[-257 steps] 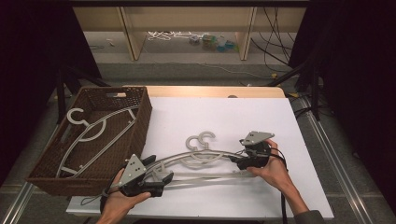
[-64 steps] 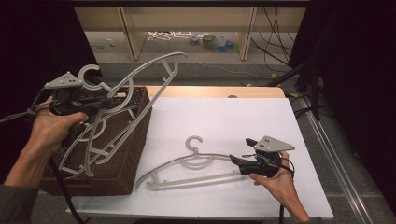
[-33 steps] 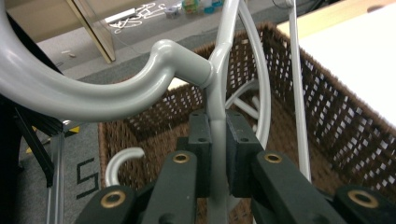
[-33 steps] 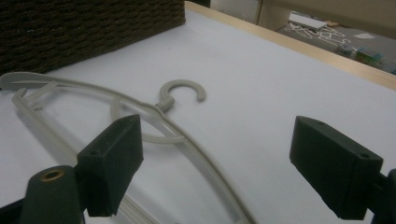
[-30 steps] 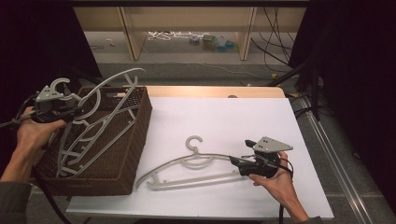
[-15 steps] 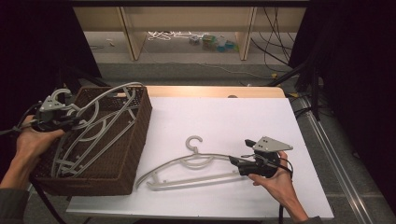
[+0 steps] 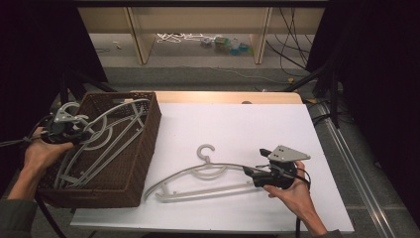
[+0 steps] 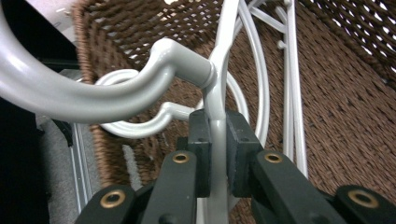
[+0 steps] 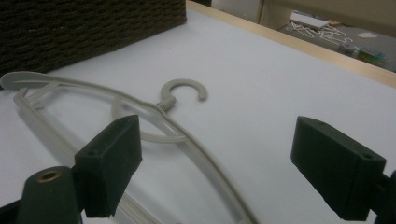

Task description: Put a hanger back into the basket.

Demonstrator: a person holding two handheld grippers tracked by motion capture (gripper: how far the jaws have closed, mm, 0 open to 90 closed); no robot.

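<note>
The left tool (image 8: 217, 140) is clenched on the neck of a white hanger (image 8: 219, 70), its two black pads pressing the thin stem just below the hook. In the high view this left tool (image 7: 67, 130) sits at the near-left rim of the brown wicker basket (image 7: 143, 148), and the gripped hanger (image 7: 106, 131) slants down into the basket, lying over another white hanger (image 7: 79, 171) on the basket's floor.

The right tool (image 9: 217, 163) is released, its jaws standing wide apart with nothing pressed between them. In the high view this right tool (image 7: 252, 176) rests on the white desk (image 7: 237, 124), well to the right of the basket, at the right end of a grey hanger (image 7: 198, 181) that lies flat just beside the basket.
</note>
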